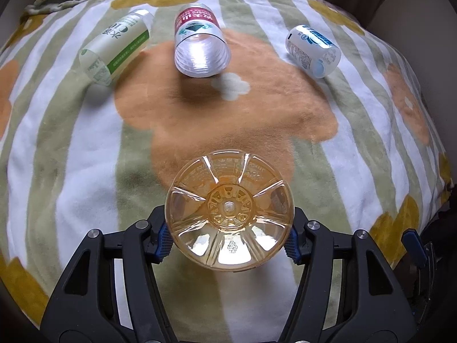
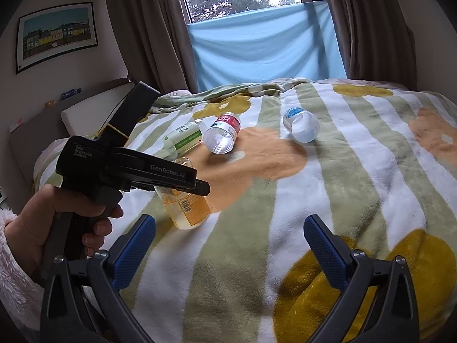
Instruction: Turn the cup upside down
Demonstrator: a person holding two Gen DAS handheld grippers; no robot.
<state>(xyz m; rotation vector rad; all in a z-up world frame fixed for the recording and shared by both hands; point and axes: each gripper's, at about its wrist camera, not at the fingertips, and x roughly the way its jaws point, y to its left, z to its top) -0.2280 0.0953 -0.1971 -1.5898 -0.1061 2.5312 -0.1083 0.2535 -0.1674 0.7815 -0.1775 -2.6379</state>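
Amber cup (image 1: 230, 214): clamped between blue pads of left gripper (image 1: 230, 238), over striped blanket (image 1: 71, 148) on bed. Ribbed base toward left wrist camera; long axis along gripper fingers, mouth pointing away, tilted. Right gripper (image 2: 230, 245): spread wide, holding nothing, well apart from cup. Three cut bottle cups lying farther back: green-label (image 1: 114, 47), red-label (image 1: 198, 40), blue-label (image 1: 312, 50).

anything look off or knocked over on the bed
Three cut-bottle cups lie on their sides on the blanket: green-label, red-label, blue-label. No spill shows. The left gripper clamps the orange cup; the right gripper is open.
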